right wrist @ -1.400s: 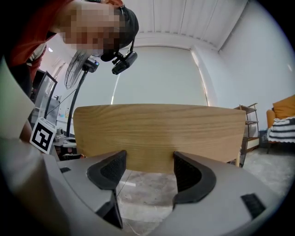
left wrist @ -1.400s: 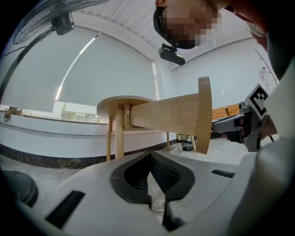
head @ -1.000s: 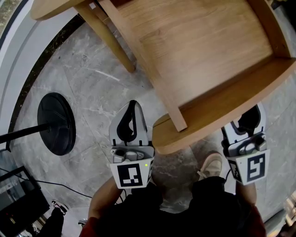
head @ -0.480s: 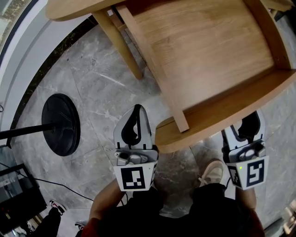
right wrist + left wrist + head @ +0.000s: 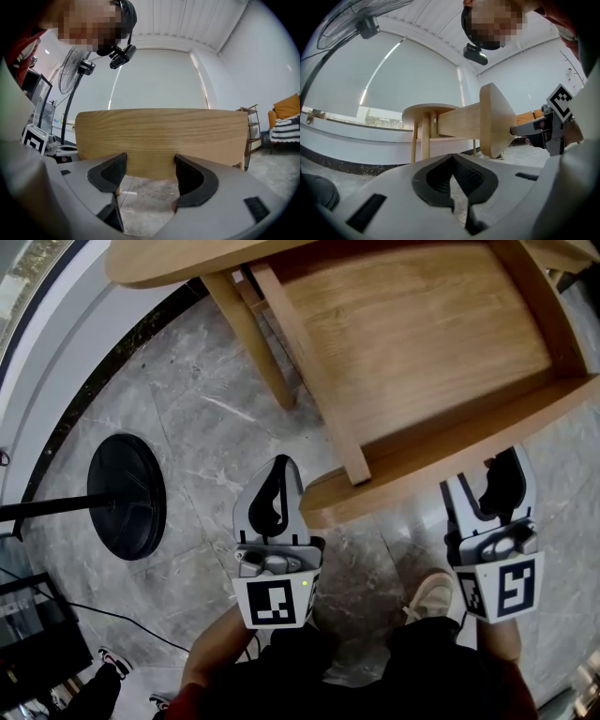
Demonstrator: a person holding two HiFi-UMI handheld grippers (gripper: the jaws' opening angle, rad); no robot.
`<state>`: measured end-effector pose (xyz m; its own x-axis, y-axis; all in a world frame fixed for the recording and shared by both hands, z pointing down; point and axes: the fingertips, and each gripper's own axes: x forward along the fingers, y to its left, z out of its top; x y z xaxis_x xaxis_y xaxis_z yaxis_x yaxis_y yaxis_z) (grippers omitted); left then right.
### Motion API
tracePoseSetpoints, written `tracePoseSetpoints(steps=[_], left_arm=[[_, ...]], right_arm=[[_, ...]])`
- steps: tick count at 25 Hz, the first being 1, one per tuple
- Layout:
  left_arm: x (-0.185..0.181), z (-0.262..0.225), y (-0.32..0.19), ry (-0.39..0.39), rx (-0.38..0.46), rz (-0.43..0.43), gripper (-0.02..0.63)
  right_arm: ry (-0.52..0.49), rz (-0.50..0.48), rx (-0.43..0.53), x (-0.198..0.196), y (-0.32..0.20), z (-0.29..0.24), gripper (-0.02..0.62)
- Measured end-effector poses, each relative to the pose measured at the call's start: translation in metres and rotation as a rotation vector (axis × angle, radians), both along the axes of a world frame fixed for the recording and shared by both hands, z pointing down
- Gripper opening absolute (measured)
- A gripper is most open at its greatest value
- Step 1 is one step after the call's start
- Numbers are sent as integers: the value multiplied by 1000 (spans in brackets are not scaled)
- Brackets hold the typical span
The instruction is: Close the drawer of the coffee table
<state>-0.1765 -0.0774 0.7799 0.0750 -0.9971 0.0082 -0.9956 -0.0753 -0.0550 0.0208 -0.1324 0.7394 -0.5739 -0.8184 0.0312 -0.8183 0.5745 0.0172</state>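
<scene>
The coffee table's wooden drawer [image 5: 422, 343] stands pulled out from under the tabletop [image 5: 178, 259]. Its curved front panel [image 5: 441, 456] faces me. My left gripper [image 5: 275, 474] is shut and holds nothing, just left of the panel's left end. In the left gripper view the panel [image 5: 497, 119] shows edge-on to the right of my shut left gripper [image 5: 453, 161]. My right gripper [image 5: 503, 479] is open at the panel's right end, its tips close to the wood. The right gripper view has the panel [image 5: 161, 140] filling the space just ahead of my open right gripper [image 5: 149, 173].
A fan's black round base [image 5: 127, 495] and pole sit on the grey marble floor at the left. Dark equipment [image 5: 28, 634] is at the lower left. A table leg [image 5: 248, 338] slants down beside the drawer. The person's shoe [image 5: 433, 592] is under the drawer front.
The drawer front has slid a little toward the table, and the right gripper has moved forward with it. The left gripper has barely moved.
</scene>
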Motion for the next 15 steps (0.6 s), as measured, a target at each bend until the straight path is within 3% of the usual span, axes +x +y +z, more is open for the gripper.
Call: tracePoseSetpoints(steps=[15], left_arm=[[-3,-8,-10,6,19,-3,6]], right_arm=[[28,-2,-45,-33,-56,-24,322]])
